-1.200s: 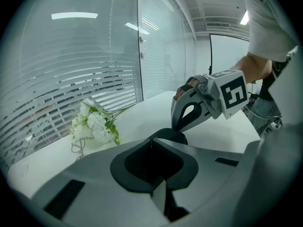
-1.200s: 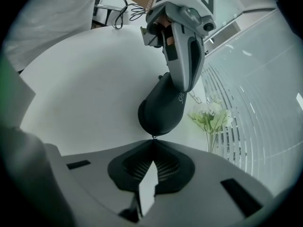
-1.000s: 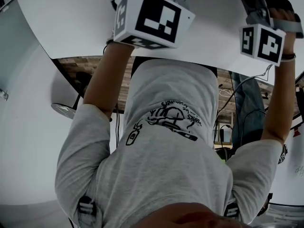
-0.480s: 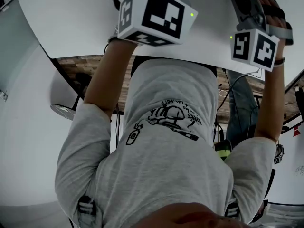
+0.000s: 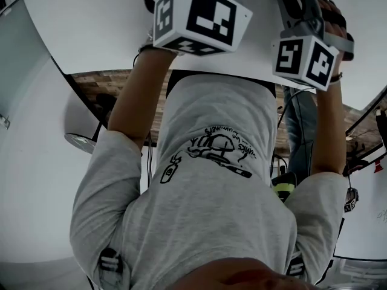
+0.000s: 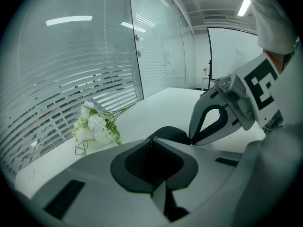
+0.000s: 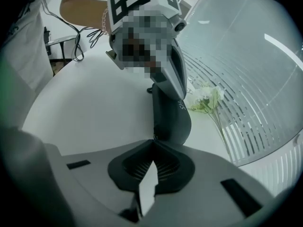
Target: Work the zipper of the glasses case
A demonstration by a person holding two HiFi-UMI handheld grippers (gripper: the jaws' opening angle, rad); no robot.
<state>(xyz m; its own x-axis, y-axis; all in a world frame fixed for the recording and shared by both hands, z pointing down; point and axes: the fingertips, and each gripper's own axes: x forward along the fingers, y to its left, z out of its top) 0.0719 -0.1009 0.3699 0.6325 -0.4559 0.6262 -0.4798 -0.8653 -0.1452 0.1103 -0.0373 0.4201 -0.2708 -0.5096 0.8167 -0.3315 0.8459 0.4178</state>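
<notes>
The dark glasses case (image 7: 169, 113) stands up off the white table (image 7: 85, 103) between both grippers. My right gripper (image 7: 153, 141) is shut, its jaws meeting on the case's near lower edge; whether they hold the zipper pull is hidden. My left gripper (image 6: 152, 138) is also shut, with the case (image 6: 172, 134) showing as a dark hump right at its tips. In the right gripper view the left gripper's jaws come down onto the case's top end. The head view shows only the two marker cubes (image 5: 199, 17), (image 5: 304, 59), not the case.
A bunch of white flowers (image 6: 94, 126) lies on the table near a glass wall with blinds (image 6: 71, 79); the flowers (image 7: 204, 98) are just right of the case. In the head view my torso in a grey shirt (image 5: 211, 180) fills the middle.
In the head view the right gripper's cube has moved left, closer to the left gripper's cube. The left cube has shifted slightly right.
</notes>
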